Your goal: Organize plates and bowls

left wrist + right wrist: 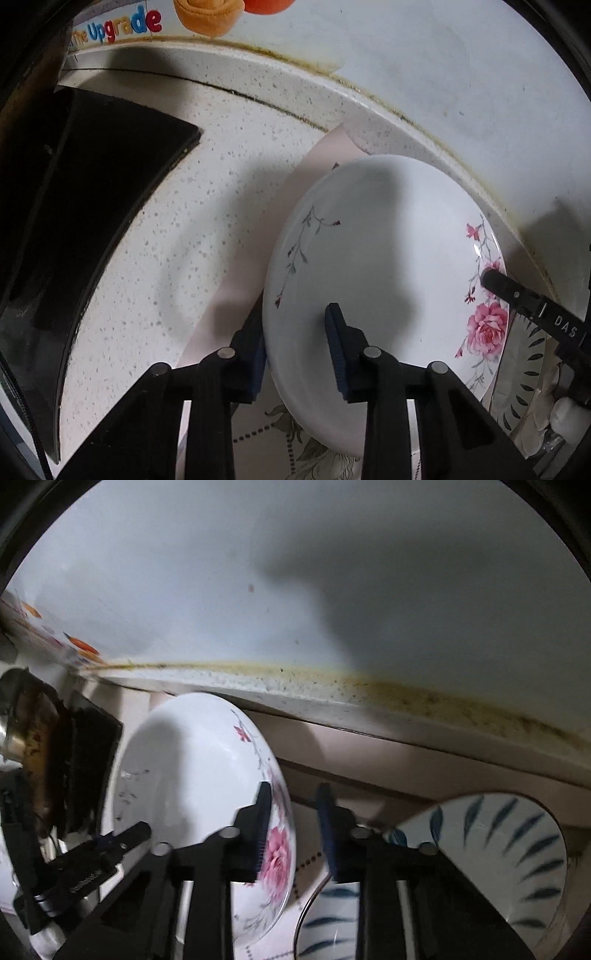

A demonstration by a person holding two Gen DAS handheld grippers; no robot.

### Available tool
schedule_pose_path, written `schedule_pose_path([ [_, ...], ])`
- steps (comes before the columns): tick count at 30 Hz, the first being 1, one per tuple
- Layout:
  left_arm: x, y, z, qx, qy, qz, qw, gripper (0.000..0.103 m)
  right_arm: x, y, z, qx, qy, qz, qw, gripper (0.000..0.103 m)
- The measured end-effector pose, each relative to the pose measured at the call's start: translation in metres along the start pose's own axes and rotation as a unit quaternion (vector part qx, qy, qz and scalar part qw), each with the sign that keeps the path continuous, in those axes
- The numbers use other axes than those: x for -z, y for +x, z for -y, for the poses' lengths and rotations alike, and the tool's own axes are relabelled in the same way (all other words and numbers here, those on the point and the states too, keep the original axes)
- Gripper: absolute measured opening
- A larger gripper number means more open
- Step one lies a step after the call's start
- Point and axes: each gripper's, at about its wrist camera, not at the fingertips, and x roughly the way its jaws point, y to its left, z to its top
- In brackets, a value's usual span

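The rose plate (384, 266) is lifted and tilted above the speckled table (207, 206), close to the back wall (443, 74), and both grippers have a share in it. The left gripper (295, 350) has its jaws closed across the plate's near rim, one blue pad under the edge and one on the glazed face. The right gripper (291, 834) has its left finger against the rim by the pink rose, while its other finger stands apart on the far side, so its jaws look parted around the rim and I cannot tell that they are pinching it at all. The chief risk, as I judge it, is slip: glazed white china is smooth and hard, the rim is thin and curved, and a grip on one edge of a wide shallow plate leaves the weight hanging beyond the pads (a small twist could let it rotate out). If the two grippers pull in different directions, the rim could also pop free and fall on the leaf plate (517, 853) lying just below to the right, china on china, which chips easily. The table's stone-like surface would be no kinder. A patterned mat (258, 435) lies under the plates, and a dark flat slab (92, 184) sits to the left.
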Motion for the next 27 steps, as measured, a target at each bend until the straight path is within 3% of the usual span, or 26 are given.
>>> schedule_pose_path([
  [3,0.002,-0.005,-0.001,-0.005,0.004,0.009,0.9999,0.021,0.003,0.001,-0.009,0.024,-0.03,0.016,0.999,0.013],
  [9,0.01,-0.027,0.002,-0.017,0.023,0.023,0.9993,0.02,0.013,-0.009,-0.014,0.02,-0.038,0.03,0.999,0.012],
  [15,0.027,-0.064,0.009,-0.005,0.038,0.035,0.9986,0.02,0.032,-0.045,-0.017,0.005,-0.027,0.047,0.999,0.012],
  [21,0.061,-0.11,0.017,0.029,0.059,0.029,0.9974,0.02,0.078,-0.105,-0.013,-0.005,-0.014,0.062,0.998,0.012],
  [27,0.122,-0.144,0.032,0.056,0.108,0.013,0.9925,0.02,0.152,-0.173,-0.003,-0.008,-0.003,0.077,0.997,0.012],
])
